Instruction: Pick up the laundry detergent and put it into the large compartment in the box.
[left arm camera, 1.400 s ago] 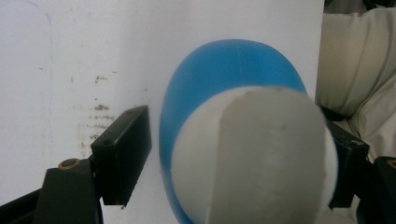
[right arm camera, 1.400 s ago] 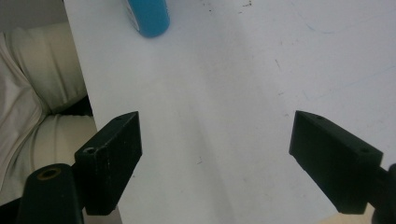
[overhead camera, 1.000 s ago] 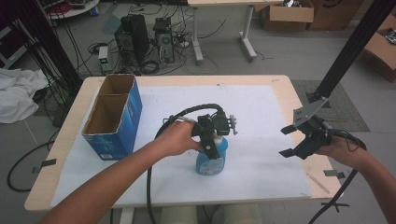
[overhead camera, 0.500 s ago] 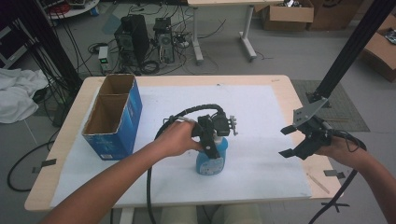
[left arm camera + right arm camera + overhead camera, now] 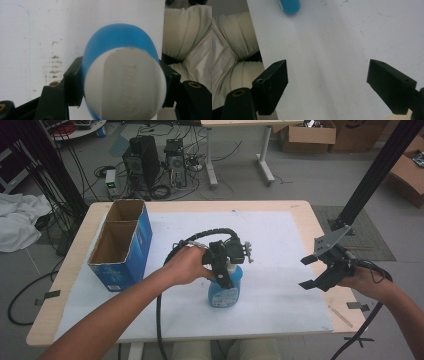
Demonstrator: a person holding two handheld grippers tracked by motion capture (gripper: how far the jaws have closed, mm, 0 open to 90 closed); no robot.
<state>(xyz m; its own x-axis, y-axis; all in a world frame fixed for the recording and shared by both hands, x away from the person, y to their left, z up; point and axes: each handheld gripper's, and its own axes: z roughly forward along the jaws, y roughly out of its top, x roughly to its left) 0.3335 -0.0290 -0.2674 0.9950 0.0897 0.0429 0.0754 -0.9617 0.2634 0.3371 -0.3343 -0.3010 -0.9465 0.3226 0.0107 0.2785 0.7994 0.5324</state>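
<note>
bottle (image 5: 223, 290): blue, white cap, upright on table (image 5: 280, 227) near front edge, right of blue box (image 5: 122, 247) | left gripper (image 5: 224, 270): just closed, clamped at cap/neck | right gripper (image 5: 312, 272): apart, empty, well apart | handling: likely light, smooth rigid plastic, slippery; best held under cap

Bottle (image 5: 120, 75) base behind its cap

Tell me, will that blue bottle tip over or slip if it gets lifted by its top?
The blue bottle probably stays put: the left gripper is shut on its white cap. Its smooth, rounded body may slip or swing.
</note>
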